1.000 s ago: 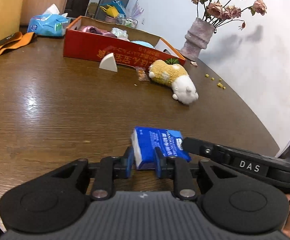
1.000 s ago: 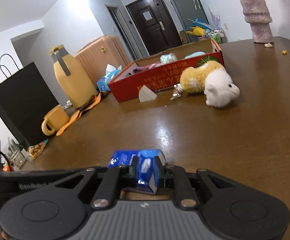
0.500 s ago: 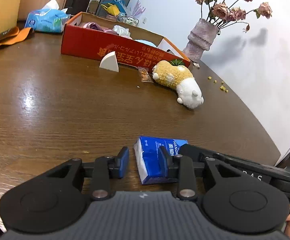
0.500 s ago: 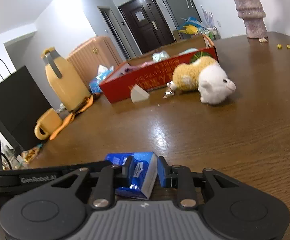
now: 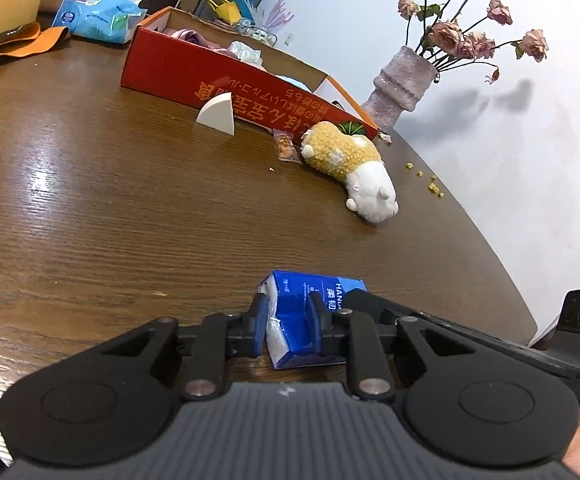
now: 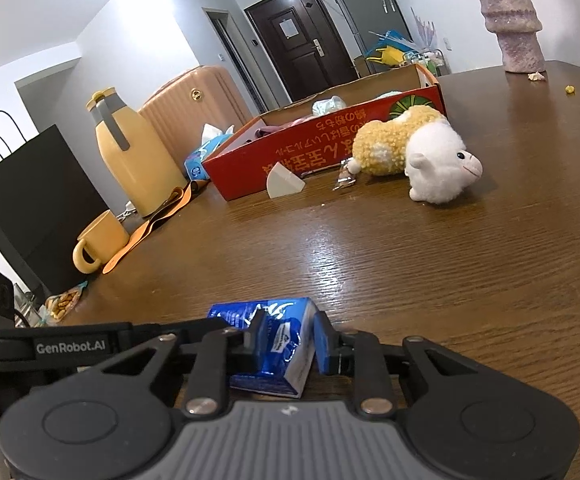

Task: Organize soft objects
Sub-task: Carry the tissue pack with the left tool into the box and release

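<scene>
1. Table (image 5: 90, 220): dark wood grain, curved right edge.
2. Near edge: blue tissue pack (image 5: 310, 312).
3. Centre: plush toy (image 5: 350, 164) on its side; white wedge sponge (image 5: 217, 115) and small snack packet (image 5: 284, 148) beside red box (image 5: 218, 80).
4. Far right edge: vase (image 5: 398, 88), yellow crumbs (image 5: 430, 184).
5. Far left edge: wipes pack (image 5: 98, 18), orange strap (image 5: 18, 42), yellow jug (image 6: 134, 160), yellow mug (image 6: 98, 242).

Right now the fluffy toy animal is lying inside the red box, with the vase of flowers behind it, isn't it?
Not quite: the toy animal lies on the table in front of the red box, not inside it. The vase does stand behind, as the left wrist view shows.
</scene>
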Demonstrator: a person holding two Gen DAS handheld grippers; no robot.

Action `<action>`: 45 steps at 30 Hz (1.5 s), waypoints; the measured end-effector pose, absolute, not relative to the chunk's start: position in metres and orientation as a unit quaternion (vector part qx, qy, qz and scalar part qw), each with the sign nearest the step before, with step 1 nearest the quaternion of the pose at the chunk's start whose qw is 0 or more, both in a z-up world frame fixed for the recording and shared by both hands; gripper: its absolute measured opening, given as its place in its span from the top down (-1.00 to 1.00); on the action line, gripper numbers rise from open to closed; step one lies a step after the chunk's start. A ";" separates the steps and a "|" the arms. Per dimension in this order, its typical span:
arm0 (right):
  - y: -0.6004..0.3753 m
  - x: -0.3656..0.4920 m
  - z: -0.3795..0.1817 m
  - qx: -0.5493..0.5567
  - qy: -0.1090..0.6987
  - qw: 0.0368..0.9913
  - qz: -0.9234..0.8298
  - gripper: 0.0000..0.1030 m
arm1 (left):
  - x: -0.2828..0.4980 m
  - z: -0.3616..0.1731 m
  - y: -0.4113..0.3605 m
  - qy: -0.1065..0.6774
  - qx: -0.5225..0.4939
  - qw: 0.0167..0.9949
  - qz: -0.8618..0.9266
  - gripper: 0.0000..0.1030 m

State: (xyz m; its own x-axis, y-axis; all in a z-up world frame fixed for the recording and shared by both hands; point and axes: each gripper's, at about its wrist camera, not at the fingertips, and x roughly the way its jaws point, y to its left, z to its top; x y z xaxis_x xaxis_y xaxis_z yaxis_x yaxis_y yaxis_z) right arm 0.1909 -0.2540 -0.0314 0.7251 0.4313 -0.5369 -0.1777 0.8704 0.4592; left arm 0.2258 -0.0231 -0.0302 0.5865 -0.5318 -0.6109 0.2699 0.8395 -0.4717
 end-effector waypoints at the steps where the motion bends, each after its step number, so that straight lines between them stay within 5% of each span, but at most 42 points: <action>1: -0.255 0.192 -0.029 0.193 0.328 0.910 0.167 0.63 | 0.225 -0.028 -0.025 0.387 -0.161 0.878 -0.229 0.60; 7: -0.269 0.219 0.003 0.189 0.276 0.927 0.170 0.64 | 0.257 0.006 -0.034 0.346 -0.165 0.891 -0.242 0.60; 13: -0.292 0.325 0.064 0.167 0.231 0.944 0.169 0.64 | 0.370 0.066 -0.059 0.302 -0.152 0.906 -0.254 0.60; 22: -0.295 0.533 0.041 0.168 0.347 0.913 0.134 0.64 | 0.560 0.032 -0.077 0.396 -0.172 0.881 -0.195 0.60; 29: -0.260 0.589 0.005 0.118 0.424 0.891 0.113 0.67 | 0.595 0.001 -0.082 0.428 -0.087 0.886 -0.158 0.60; 35: -0.249 0.592 0.007 0.096 0.435 0.889 0.104 0.54 | 0.599 -0.002 -0.062 0.448 -0.123 0.874 -0.142 0.55; 42: -0.275 0.540 0.078 0.080 0.381 0.917 0.091 0.35 | 0.544 0.075 -0.048 0.378 -0.071 0.912 -0.142 0.18; 45: -0.296 0.501 0.115 0.078 0.343 0.932 0.082 0.12 | 0.505 0.112 -0.037 0.340 -0.034 0.929 -0.140 -0.22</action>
State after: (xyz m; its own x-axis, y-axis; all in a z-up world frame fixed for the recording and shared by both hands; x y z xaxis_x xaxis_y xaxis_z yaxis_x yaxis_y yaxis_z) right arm 0.5010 -0.2964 0.1145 0.7510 0.2070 -0.6270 -0.0999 0.9743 0.2019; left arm 0.5051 -0.0368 0.1118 0.7300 -0.2825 -0.6224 0.2367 0.9587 -0.1576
